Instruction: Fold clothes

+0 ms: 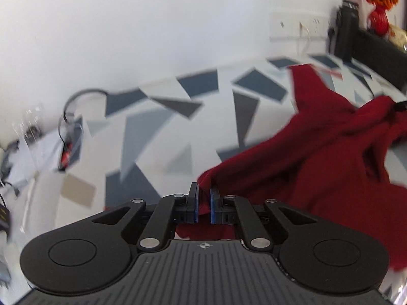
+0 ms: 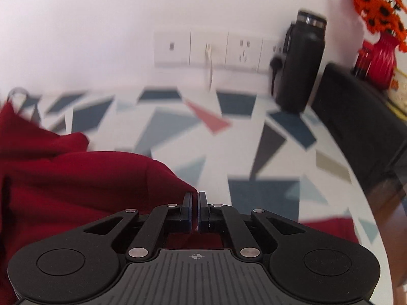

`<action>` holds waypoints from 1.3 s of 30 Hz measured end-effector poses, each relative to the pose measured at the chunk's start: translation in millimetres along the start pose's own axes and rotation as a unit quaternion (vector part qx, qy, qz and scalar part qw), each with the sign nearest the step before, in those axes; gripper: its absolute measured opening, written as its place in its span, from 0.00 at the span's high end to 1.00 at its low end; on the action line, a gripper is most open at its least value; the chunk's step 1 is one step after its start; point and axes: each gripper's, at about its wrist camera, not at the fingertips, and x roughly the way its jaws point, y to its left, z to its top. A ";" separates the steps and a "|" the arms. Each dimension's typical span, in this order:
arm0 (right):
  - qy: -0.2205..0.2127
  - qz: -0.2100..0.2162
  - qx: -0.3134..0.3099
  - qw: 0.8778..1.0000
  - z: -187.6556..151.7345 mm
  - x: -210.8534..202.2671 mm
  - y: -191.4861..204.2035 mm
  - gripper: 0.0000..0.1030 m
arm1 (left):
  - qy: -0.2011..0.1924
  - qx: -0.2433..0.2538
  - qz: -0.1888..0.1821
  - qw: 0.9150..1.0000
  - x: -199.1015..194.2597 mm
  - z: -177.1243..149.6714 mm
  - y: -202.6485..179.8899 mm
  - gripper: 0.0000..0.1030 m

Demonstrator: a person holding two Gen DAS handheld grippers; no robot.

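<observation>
A: Left gripper [image 1: 204,198], black with blue pads: jaws pinched on an edge of the dark red knit garment [image 1: 318,152].

B: Right gripper [image 2: 194,204]: jaws nearly together, clamping another fold of the same garment [image 2: 76,178]. Cloth spans between both, partly lifted, the rest lying on the table [image 2: 254,152] with its white-and-blue triangle-patterned cover.

A: Beyond it: black flask [image 2: 300,63], wall sockets [image 2: 216,49], orange flowers in a red vase [image 2: 382,58].

Red garment [image 1: 330,157] – soft matt knit-like cloth, no sheen. Tabletop [image 2: 254,152] smooth w/ printed geometric pattern, slightly glossy. Both grippers, left [image 1: 204,198] & right [image 2: 195,203] – matt black plastic, ribbed body, bright metal pivot pins, blue pads. Flask [image 2: 300,63] matt black; vase [image 2: 382,61] glossy red, ribbed.
</observation>
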 end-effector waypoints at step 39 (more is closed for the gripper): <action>0.040 0.171 0.046 0.983 -11.6 -11.0 31.6 0.83 | 0.020 0.008 -0.025 0.999 12.0 12.7 3.1 0.79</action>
